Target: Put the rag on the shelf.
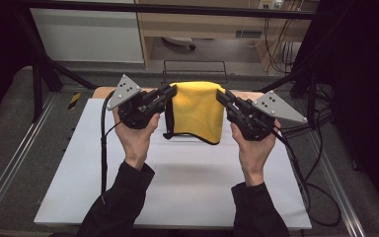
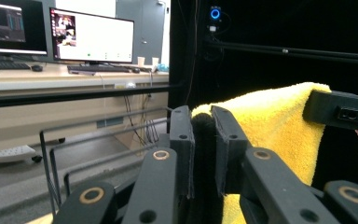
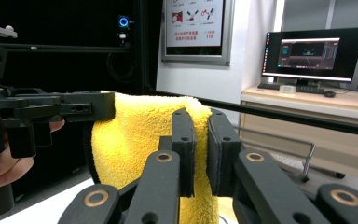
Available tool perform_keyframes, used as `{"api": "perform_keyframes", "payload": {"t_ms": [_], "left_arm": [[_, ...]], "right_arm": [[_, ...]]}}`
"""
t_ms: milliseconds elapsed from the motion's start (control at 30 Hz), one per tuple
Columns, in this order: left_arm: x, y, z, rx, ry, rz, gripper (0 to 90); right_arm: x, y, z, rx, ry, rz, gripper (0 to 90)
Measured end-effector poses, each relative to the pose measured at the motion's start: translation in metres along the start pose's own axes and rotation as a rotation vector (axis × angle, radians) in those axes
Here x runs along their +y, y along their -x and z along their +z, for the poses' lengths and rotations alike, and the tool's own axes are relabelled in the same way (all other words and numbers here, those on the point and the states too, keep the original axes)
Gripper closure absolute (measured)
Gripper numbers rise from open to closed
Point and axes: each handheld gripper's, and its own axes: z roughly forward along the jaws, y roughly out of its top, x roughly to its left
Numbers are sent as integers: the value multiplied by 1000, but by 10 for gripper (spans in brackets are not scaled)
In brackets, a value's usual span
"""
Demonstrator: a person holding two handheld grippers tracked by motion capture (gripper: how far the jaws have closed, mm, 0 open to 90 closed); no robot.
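Nearest the camera, two dark sleeves came up from the bottom edge of the high view, each hand carrying a gripper over the white worktop. The left hand held the left gripper, whose grey three-cornered plate tilted up and outward, and the right hand held the right gripper in mirror fashion.

Between them hung a yellow towel with a dark trim along its lower edge, lifted above the worktop and draped down from its two upper corners. It sat toward the far middle of the worktop, its lower edge hanging clear, with a faint shadow under it.

From the left gripper view, the fingers stood narrow and clamped the towel's near corner, dark trim pinched between the pads and yellow pile stretching away to the other gripper. The right gripper view showed its own fingers likewise narrow, gripping the towel's opposite corner.

Farther off, a black wire rack stood behind the worktop, and beyond it were desks with monitors.
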Motion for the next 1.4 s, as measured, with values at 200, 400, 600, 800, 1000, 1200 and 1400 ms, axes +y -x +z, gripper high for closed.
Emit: {"api": "perform_keyframes", "payload": {"t_ms": [200, 400, 600, 800, 1000, 1200, 1400], "left_arm": [[15, -1, 2, -1, 31, 7, 794], [29, -1, 5, 2, 43, 25, 794], [42, -3, 11, 4, 57, 35, 794], [54, -6, 18, 11, 66, 46, 794], [67, -10, 27, 18, 70, 40, 793], [80, -14, 34, 35, 75, 49, 793], [89, -20, 42, 39, 75, 49, 793]], "right_arm": [[14, 0, 5, -12, 28, -17, 835], [28, 3, 9, -25, 53, -35, 835], [39, 7, 14, -34, 71, -48, 835], [48, 13, 22, -46, 85, -55, 835], [59, 19, 30, -55, 98, -61, 835], [69, 26, 39, -55, 112, -60, 835], [76, 32, 47, -61, 115, -62, 835]]}}
